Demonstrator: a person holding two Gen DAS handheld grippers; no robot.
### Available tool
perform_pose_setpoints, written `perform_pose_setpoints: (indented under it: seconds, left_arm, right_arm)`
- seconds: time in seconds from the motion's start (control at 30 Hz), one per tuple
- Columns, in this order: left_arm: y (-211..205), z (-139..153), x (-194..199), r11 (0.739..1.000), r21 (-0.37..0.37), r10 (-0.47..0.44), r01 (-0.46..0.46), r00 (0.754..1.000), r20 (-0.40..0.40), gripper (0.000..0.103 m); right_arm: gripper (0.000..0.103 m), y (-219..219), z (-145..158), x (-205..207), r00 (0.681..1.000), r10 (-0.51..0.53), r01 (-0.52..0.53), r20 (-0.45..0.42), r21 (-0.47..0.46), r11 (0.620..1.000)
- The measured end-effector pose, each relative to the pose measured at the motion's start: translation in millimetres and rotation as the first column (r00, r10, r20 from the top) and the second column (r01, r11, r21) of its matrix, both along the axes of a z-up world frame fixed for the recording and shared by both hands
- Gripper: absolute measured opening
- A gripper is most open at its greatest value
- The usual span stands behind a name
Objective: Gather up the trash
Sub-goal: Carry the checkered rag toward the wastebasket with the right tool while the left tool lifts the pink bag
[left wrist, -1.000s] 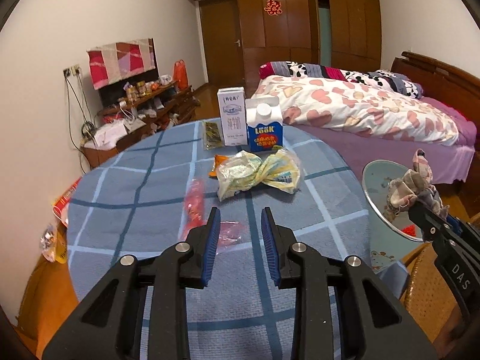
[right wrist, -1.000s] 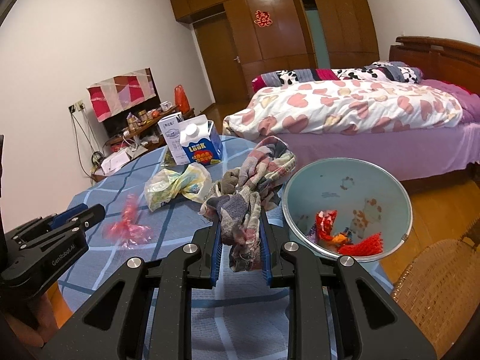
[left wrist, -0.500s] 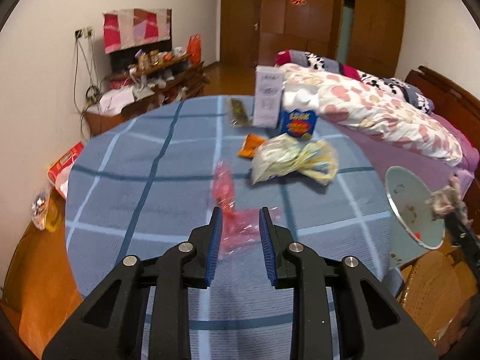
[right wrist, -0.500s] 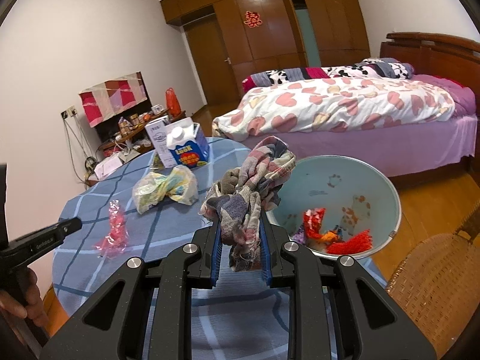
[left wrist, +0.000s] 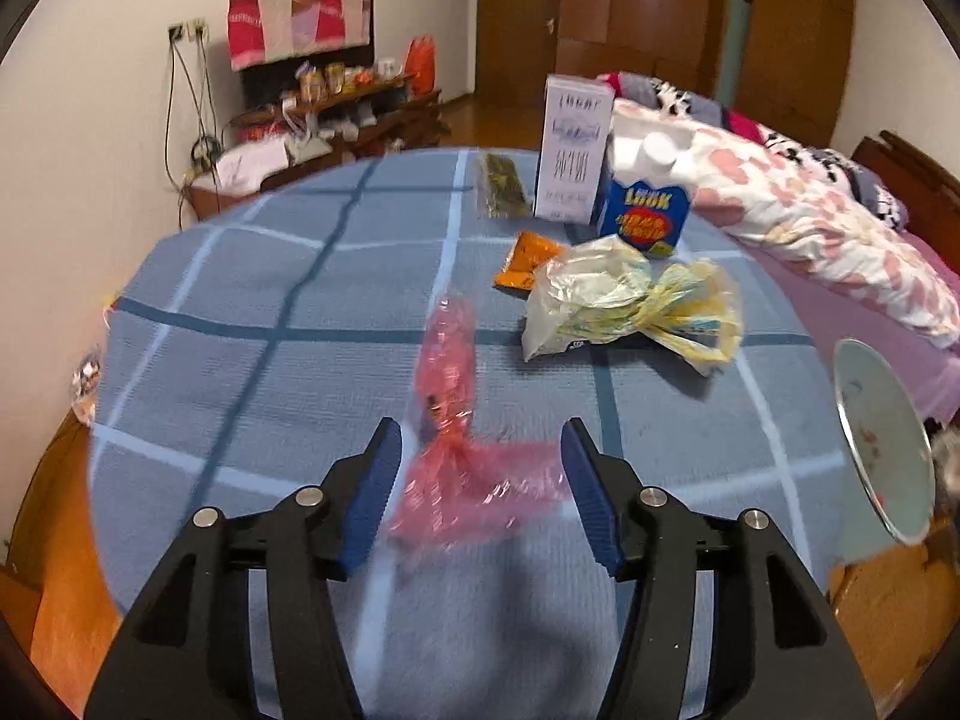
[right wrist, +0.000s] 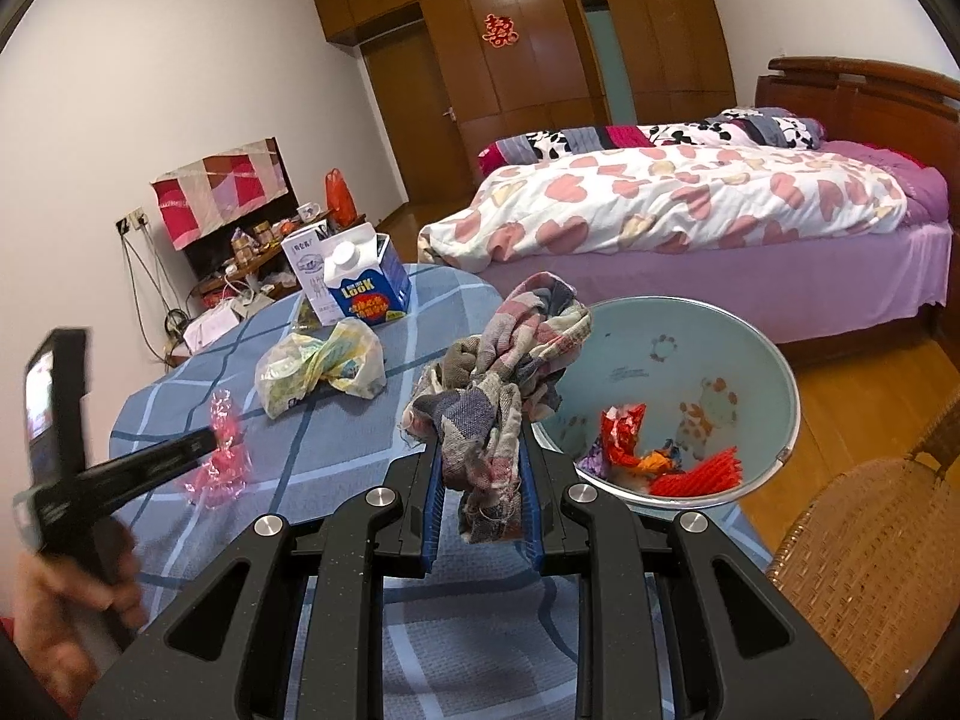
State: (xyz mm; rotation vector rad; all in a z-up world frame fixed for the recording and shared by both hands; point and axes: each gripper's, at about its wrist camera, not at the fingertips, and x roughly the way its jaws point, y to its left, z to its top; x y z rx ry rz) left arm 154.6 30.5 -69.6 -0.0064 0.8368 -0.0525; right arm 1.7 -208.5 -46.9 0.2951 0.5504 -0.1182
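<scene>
Blue checked tablecloth (left wrist: 252, 372): blurred pink wrapper (left wrist: 456, 450) lies between opening left gripper (left wrist: 477, 468) pads, contact unclear. Right gripper (right wrist: 480, 480) clamps plaid rag (right wrist: 498, 384) beside bin (right wrist: 786, 372), partly hiding it.

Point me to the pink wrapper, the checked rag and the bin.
pink wrapper (left wrist: 474, 480), left wrist view, crumpled lower part.
checked rag (right wrist: 510, 372), right wrist view, bunched middle.
bin (right wrist: 744, 348), right wrist view, bare inner wall.

Crinkled wrapper (left wrist: 474, 468) on table (left wrist: 252, 312) between the left claw (left wrist: 477, 495) fingers, plastic bag (left wrist: 624, 306) ahead to its right, two cartons (left wrist: 606, 180) beyond, bin (left wrist: 882, 438) far right.
</scene>
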Motion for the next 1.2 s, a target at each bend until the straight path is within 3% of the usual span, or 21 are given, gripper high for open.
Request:
perform_pose_setpoints:
  seconds: [0.1,0.17,0.27,0.33,0.67,0.9,1.2]
  left_arm:
    - [-3.7,-18.2,17.6,0.999,0.022,0.041,-0.040,0.997,-0.063,0.055]
    - [-4.7,-24.9,17.6,0.997,0.062,0.041,-0.038,0.998,-0.056,0.038]
    - [-0.4,-25.1,11.9,0.997,0.075,0.022,-0.019,0.999,-0.036,0.023]
    - [5.0,-23.3,9.0,0.998,0.062,0.012,-0.010,0.999,-0.033,0.021]
    - [10.3,21.1,-39.3,0.995,0.075,-0.070,0.064,0.994,0.079,0.020]
    - [-23.4,54.0,-69.5,0.978,0.067,-0.206,0.197,0.965,0.162,0.021]
    - [-60.3,65.1,-92.1,0.948,0.114,-0.316,0.298,0.928,0.197,0.021]
  right_arm:
    - [0.022,-1.0,0.6,0.6,1.000,-0.004,0.004,0.000,-0.004,1.000]
    - [0.022,-3.0,-0.4,1.4,1.000,-0.009,0.009,-0.001,-0.006,1.000]
    - [0.022,-4.7,-2.4,3.2,1.000,-0.016,0.016,-0.006,0.001,1.000]
    - [0.022,-3.9,-2.9,4.0,1.000,-0.016,0.016,-0.008,0.002,1.000]
    - [0.022,-2.4,1.6,2.0,1.000,-0.012,0.013,0.011,-0.028,1.000]
    - [0.022,-5.7,7.6,-1.8,0.999,-0.024,0.025,0.024,-0.041,0.999]
    - [0.022,-15.6,12.4,-6.8,0.998,-0.050,0.052,0.036,-0.041,0.998]
